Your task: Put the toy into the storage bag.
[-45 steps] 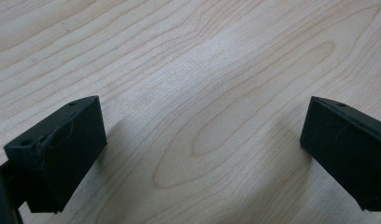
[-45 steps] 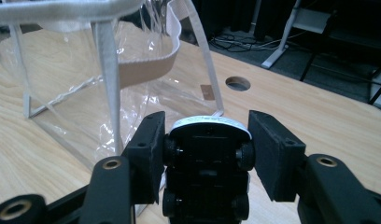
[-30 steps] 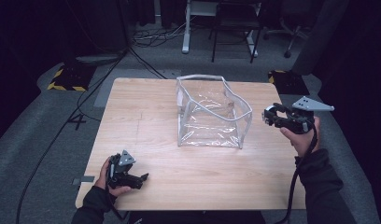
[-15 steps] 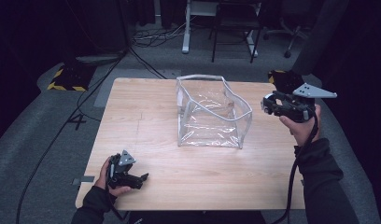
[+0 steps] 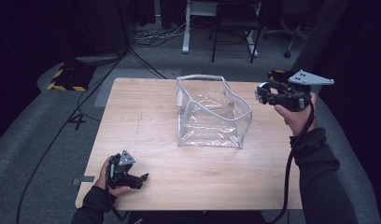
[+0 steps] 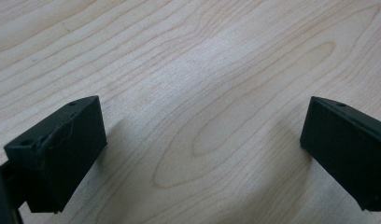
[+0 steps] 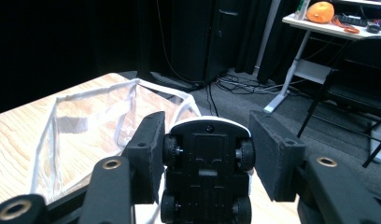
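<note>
A clear plastic bag (image 5: 212, 112) with white-edged seams stands open on the wooden table (image 5: 146, 116), and its rim (image 7: 86, 100) lies below in the right gripper view. My right gripper (image 5: 264, 93) hangs in the air off the bag's right side, at about rim height. It is shut on a small toy car (image 7: 207, 172), whose black underside and wheels face the camera between the pads (image 7: 149, 154). Near the table's front left corner my left gripper (image 5: 141, 178) rests low, open, with bare wood between its fingers (image 6: 62, 149).
Cables run across the grey floor (image 5: 48, 130) behind and left of the table. A white desk leg (image 5: 185, 28) and a black chair (image 5: 235, 28) stand beyond the far edge. An orange object (image 7: 319, 11) sits on a desk in the background.
My right gripper has risen with the toy car, staying beside the bag's right wall. The left gripper has stayed put.
</note>
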`<state>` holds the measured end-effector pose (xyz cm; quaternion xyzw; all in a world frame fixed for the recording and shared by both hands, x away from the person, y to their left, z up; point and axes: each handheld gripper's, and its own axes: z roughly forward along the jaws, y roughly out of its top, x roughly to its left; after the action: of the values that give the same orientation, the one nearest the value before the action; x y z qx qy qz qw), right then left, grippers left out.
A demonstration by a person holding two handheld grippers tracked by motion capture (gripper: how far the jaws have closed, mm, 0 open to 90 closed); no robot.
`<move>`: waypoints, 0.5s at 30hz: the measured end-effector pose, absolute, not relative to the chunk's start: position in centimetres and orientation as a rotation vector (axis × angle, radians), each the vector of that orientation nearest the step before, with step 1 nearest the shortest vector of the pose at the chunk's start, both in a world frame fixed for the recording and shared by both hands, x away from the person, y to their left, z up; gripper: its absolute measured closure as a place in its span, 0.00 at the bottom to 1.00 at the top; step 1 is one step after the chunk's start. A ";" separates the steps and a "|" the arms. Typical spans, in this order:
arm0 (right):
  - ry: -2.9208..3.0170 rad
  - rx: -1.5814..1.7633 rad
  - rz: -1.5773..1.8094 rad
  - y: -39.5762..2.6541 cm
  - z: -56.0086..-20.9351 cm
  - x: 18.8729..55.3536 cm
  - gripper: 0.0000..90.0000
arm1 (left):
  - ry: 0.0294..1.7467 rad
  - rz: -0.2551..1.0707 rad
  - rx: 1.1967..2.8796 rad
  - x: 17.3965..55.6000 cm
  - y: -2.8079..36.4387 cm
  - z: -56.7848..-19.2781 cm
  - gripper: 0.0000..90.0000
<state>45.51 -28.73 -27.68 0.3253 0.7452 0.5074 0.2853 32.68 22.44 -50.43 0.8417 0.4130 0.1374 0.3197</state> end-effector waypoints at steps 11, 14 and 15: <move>2.037 0.820 1.381 -25.6 -26.7 46.2 0.54 | 1.085 0.360 2.213 32.7 22.4 -50.4 0.01; 2.055 0.804 1.375 -24.7 -26.9 46.5 0.54 | 1.085 0.357 2.212 32.7 22.4 -50.4 0.01; 2.059 0.802 1.384 -24.5 -26.9 46.6 0.54 | 1.085 0.356 2.211 32.7 22.4 -50.4 0.01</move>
<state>46.56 -24.45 -26.94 0.2968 0.7616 0.5120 0.2639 32.68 22.44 -50.44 0.8416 0.4130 0.1353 0.3207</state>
